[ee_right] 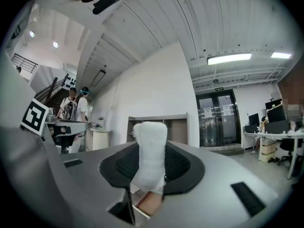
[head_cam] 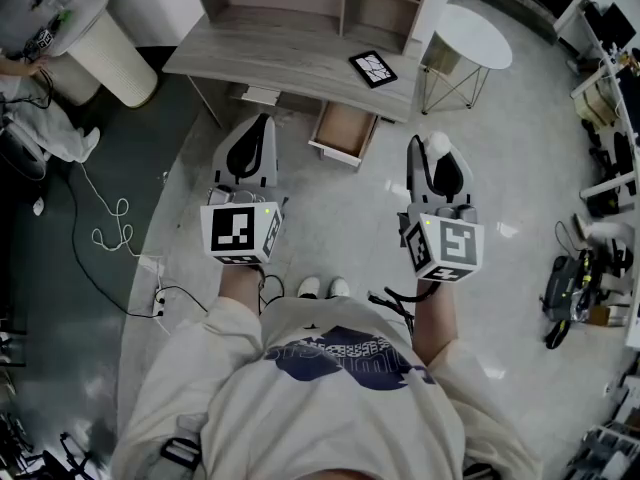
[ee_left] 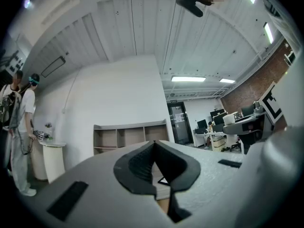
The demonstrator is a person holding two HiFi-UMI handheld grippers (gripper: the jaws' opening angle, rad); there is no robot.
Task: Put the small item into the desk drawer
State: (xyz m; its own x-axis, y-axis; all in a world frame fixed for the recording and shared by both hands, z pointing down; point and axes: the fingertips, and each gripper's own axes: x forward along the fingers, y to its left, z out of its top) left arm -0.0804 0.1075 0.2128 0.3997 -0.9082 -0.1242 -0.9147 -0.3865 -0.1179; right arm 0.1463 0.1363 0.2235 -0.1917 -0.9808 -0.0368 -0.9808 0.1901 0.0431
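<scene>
One small item [ee_right: 150,153], white, soft-looking and oblong, is standing between the pads of the right hand-held gripper [ee_right: 152,148], which is clamping it at its lower half; its long axis is running upright, across the line of the jaws, and its rounded upper end is poking above them. In the head view the small item is showing as a white tip at the front of that hand-held gripper, which is pointing toward the open drawer [head_cam: 343,131] under the tabletop [head_cam: 280,48], well apart from it. The left hand-held gripper [ee_left: 154,148] is holding nothing, its jaws pressed together. A dark patterned card [head_cam: 373,68] is lying on the tabletop. Paper notices on the glass doors [ee_right: 219,120] are too small to read.
</scene>
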